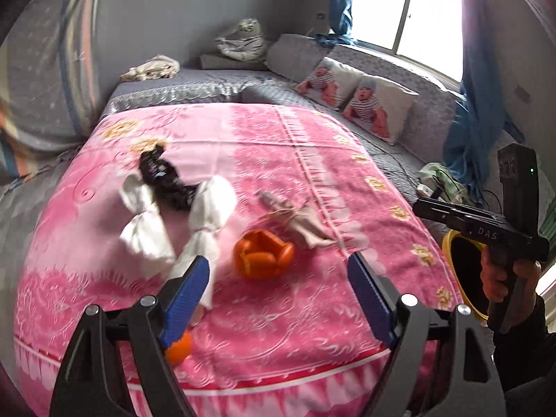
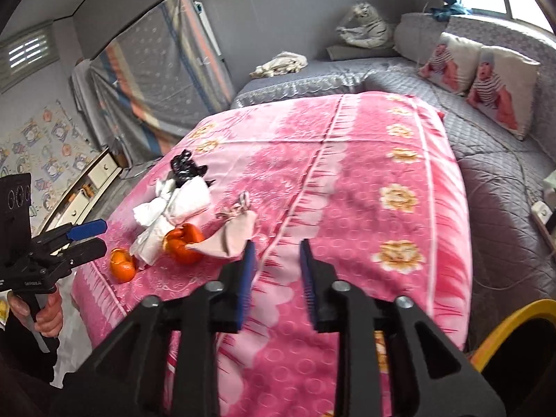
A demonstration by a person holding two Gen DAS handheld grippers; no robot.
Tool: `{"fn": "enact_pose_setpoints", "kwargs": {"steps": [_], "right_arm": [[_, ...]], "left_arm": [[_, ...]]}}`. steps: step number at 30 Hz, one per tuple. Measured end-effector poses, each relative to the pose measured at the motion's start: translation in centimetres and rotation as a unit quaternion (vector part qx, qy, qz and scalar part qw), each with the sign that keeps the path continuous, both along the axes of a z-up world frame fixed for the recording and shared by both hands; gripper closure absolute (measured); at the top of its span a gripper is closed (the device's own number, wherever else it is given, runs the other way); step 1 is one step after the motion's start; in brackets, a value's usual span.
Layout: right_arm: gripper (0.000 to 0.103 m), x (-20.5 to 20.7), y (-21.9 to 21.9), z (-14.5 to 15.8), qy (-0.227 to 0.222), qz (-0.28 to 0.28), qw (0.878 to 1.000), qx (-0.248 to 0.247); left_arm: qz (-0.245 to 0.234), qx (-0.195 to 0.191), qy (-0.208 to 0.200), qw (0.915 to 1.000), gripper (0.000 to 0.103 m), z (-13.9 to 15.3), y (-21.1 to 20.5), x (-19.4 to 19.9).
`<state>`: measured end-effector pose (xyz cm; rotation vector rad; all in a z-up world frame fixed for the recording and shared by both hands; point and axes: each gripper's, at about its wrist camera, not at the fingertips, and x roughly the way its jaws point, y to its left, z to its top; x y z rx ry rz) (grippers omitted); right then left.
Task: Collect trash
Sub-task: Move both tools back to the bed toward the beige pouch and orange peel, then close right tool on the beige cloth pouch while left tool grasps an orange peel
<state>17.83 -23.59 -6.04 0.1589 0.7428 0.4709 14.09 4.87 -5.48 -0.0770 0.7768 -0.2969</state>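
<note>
The left hand-held gripper [image 1: 279, 286] hangs over the near edge of the bed with its blue pads spread wide and nothing between them. The right hand-held gripper [image 2: 276, 274] has its pads parted by a narrow gap, also empty, above the pink blanket [image 2: 347, 173]. A yellow-rimmed bin [image 1: 451, 271] sits just off the bed's right side, near the hand [image 1: 504, 278] holding the right tool.

The trash lies on the left half of the blanket. Nearest the edge is a small piece of orange peel [image 2: 122, 264], partly hidden behind the left pad in the left wrist view. Just beyond it is a larger curl of orange peel [image 1: 262, 253], with crumpled white tissue [image 1: 173, 222] touching its left side and a beige scrap of wrapper [image 1: 305, 222] on its right. Behind the tissue lies a crumpled black plastic bag [image 1: 163, 180].

Farther back, grey quilted bedding [image 1: 208, 87] covers the rest of the bed, with two pillows printed with babies [image 1: 358, 100] leaning below the window [image 1: 406, 7]
</note>
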Motion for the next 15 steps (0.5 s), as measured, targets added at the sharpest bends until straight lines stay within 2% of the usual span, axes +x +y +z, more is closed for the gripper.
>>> {"fn": "enact_pose_setpoints", "kwargs": {"steps": [4, 7, 15], "right_arm": [[0.066, 1.0, 4.3, -1.1, 0.021, 0.04, 0.999, -0.011], [0.066, 1.4, 6.2, -1.7, 0.032, 0.055, 0.998, -0.023], [0.066, 2.7, 8.9, -2.5, 0.051, 0.067, 0.996, -0.036]], "left_arm": [[0.044, -0.008, 0.016, 0.9989, 0.025, -1.9, 4.0, -2.0], [0.059, -0.013, 0.025, 0.9978, 0.025, -3.1, 5.9, -3.0], [0.08, -0.013, 0.041, 0.9959, 0.025, -5.2, 8.2, -3.5]]}}
